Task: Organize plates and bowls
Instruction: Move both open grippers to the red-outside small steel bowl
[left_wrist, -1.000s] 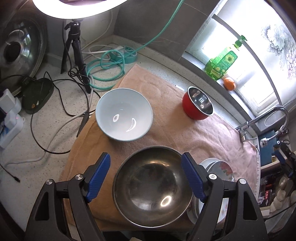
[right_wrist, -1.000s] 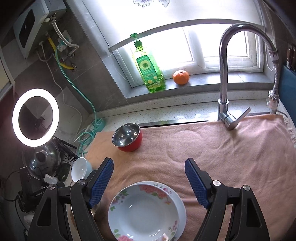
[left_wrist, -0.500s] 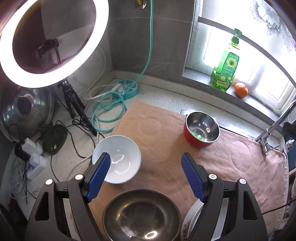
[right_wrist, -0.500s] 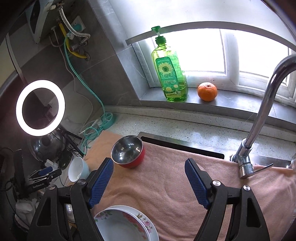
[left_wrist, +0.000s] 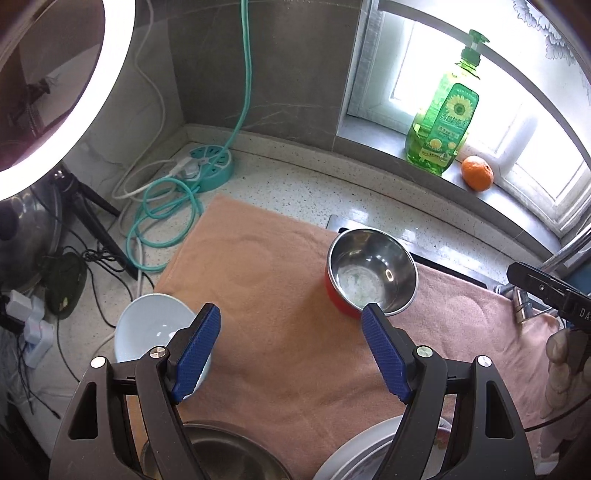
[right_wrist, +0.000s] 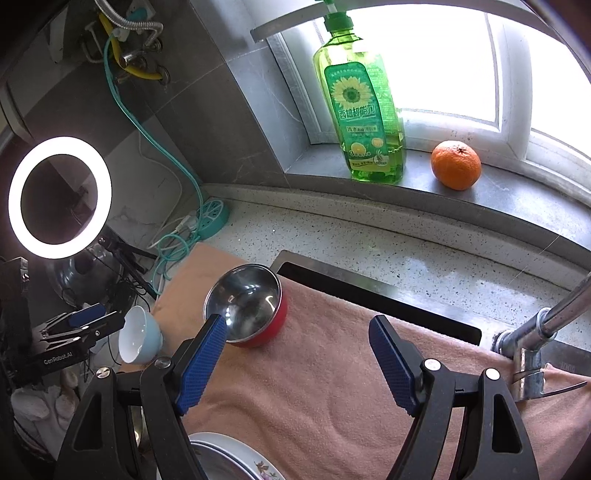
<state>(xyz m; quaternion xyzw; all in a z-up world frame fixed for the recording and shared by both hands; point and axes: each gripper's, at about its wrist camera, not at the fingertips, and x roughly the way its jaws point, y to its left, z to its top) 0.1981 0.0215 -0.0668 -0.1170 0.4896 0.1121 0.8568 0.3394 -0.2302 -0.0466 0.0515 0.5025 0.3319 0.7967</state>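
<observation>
Soap bottle (right_wrist: 360, 99) beside orange (right_wrist: 456, 165)

Both wrist views look steeply down, sharing the red bowl (left_wrist: 371, 275).

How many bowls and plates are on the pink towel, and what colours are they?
Red bowl with shiny metal inside: 1
Light blue bowl, at the towel's edge: 1
Plain metal bowl, mostly out of view: 1
White flowered plate, with more dishes possibly stacked there: 1
Total: 4

The right gripper (right_wrist: 297, 363) hung spread and empty over the pink towel (right_wrist: 332, 387). A red bowl (right_wrist: 247, 304) sat just beyond its left finger.
</observation>
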